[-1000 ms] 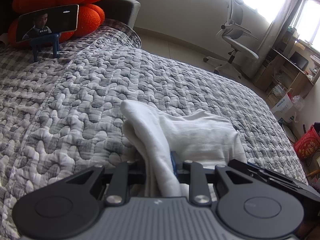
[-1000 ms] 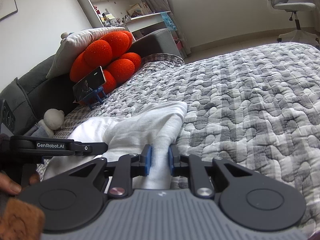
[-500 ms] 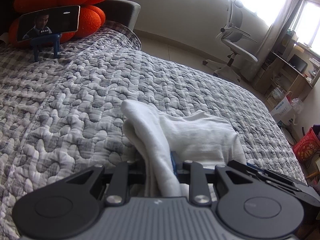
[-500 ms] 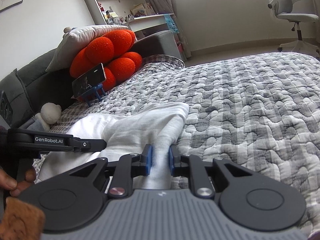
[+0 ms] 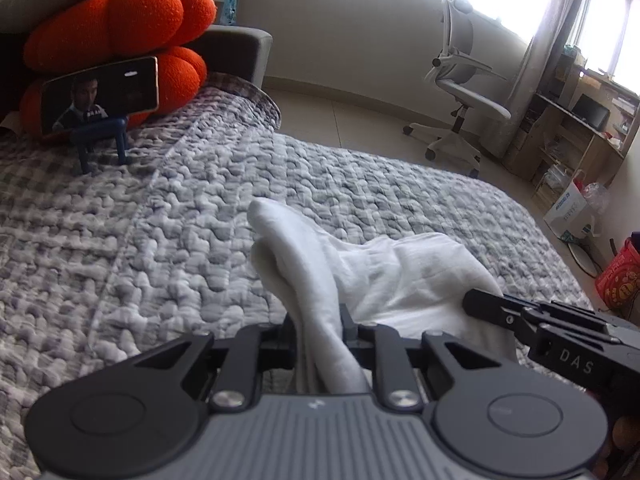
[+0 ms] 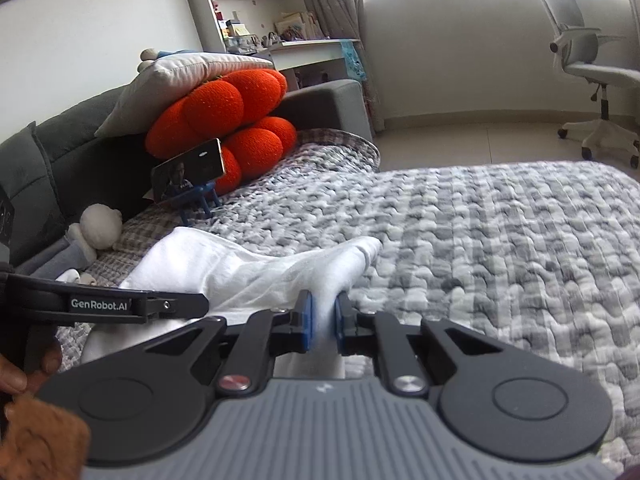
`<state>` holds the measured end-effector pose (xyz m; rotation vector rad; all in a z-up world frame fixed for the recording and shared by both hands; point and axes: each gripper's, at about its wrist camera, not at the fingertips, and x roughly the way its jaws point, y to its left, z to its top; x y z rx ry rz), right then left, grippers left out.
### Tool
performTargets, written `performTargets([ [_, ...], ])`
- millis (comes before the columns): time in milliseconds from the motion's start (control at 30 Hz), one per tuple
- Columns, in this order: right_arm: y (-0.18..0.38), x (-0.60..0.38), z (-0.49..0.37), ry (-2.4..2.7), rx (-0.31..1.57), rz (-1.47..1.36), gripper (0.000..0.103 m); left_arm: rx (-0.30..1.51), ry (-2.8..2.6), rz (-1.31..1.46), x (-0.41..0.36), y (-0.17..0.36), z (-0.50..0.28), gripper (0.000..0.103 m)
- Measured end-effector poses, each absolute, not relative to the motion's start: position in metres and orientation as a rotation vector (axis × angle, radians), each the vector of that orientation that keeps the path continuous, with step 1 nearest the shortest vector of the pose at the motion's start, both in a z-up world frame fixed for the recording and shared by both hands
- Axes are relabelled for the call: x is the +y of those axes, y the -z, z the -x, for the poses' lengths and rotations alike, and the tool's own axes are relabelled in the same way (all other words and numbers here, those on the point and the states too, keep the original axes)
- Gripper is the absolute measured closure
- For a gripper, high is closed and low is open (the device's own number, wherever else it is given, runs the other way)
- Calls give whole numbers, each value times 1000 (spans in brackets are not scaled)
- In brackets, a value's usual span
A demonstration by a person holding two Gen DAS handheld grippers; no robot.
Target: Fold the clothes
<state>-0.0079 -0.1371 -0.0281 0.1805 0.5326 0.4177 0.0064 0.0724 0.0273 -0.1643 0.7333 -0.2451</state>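
Note:
A white garment lies bunched on the grey quilted bed. My left gripper pinches a thick fold of its near edge, and its jaws are closing tighter on the cloth. In the right wrist view the same white garment stretches leftward from my right gripper, whose blue pads squeeze another fold, jaws also closing on it. Both held folds are lifted off the bed. Each view shows the other gripper's black body beside the cloth.
A phone on a blue stand leans against orange cushions at the bed's head, also seen as the phone. A small plush toy lies by the dark headboard. A white office chair stands on the floor beyond the bed.
Both grippers have risen, lifting the pinched folds of white cloth higher off the quilt. The jaws of each have tightened slightly on the fabric.

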Motion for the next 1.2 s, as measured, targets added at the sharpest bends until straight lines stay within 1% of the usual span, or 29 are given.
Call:
performTargets([
  [200, -2, -103, -6, -474, 485, -128, 90, 660, 192, 201, 112, -63, 11, 86],
  [367, -28, -50, -21, -574, 451, -57, 90, 602, 79, 282, 168, -78, 32, 86],
  [533, -57, 34, -37, -750, 426, 13, 90, 523, -73, 366, 240, -96, 61, 86],
  [767, -102, 164, -48, -1028, 363, 73, 90, 354, -326, 461, 342, -131, 109, 86],
  [833, -109, 199, -52, -1099, 363, 90, 90, 319, -404, 492, 367, -134, 120, 86],
  [967, -117, 265, -58, -1222, 363, 133, 90, 307, -540, 519, 405, -128, 129, 86],
  [1200, -99, 334, -72, -1323, 421, 177, 91, 346, -654, 562, 435, -101, 128, 86],
])
